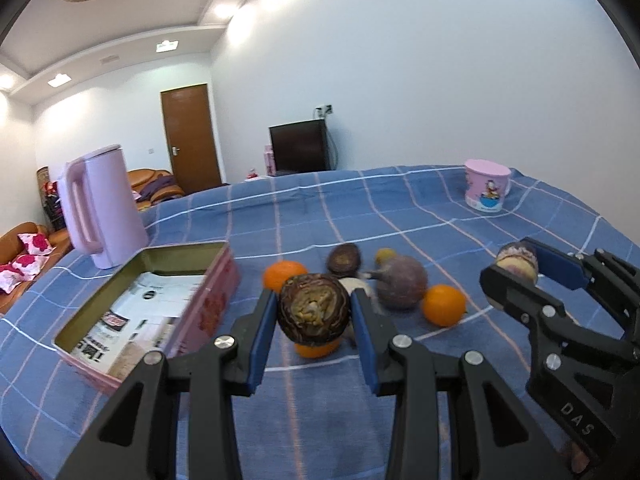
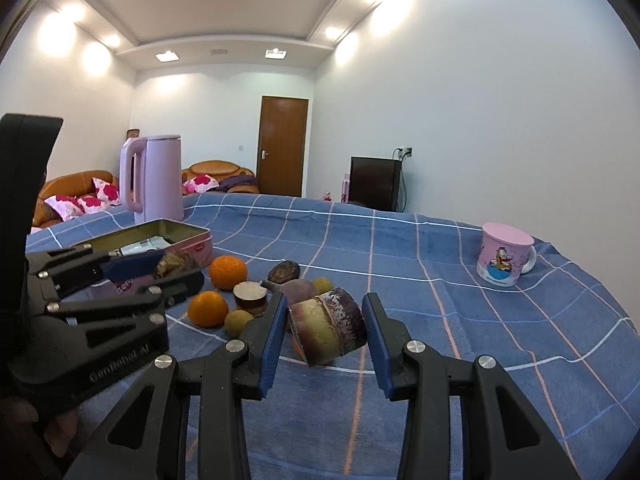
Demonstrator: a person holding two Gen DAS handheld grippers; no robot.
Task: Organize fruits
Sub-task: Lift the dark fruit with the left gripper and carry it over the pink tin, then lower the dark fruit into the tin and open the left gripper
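Two grippers, each loaded. The left gripper point(image 1: 314, 316) has its blue pads pinched on a dark sugarcane chunk point(image 1: 313, 315), cut end facing the camera, lifted clear of the cloth. The right gripper point(image 2: 325, 330) clamps a second sugarcane piece point(image 2: 328, 332), purple-skinned with a yellowish cut face, tilted between the jaws and also off the table. Each gripper appears in the other's view with its load between the fingers.

Just beyond the jaws lies the loose pile on the blue checked tablecloth point(image 1: 400, 208):
- three oranges; one point(image 1: 444, 305) right of the left gripper, one point(image 1: 285, 274) behind it, one partly hidden under the held chunk.
- a round purplish fruit point(image 1: 401, 283), likely passion fruit.
- a dark oval fruit point(image 1: 344, 259) at the back.
- another cut cane stub point(image 2: 250, 298) and small yellowish-green fruits point(image 2: 237, 322), seen from the right wrist.

Left of the pile sits the open pink tin point(image 1: 192, 312), just beside the left gripper. Only printed paper shows inside; no fruit seen in it.

Farther out: a lilac kettle point(image 1: 105, 208) behind the tin, and a pink cartoon mug point(image 1: 486, 190), well apart on the right.

Judgement: early stage. Nothing sorted into the tin yet, two pieces in transit, most of the pile left to move.
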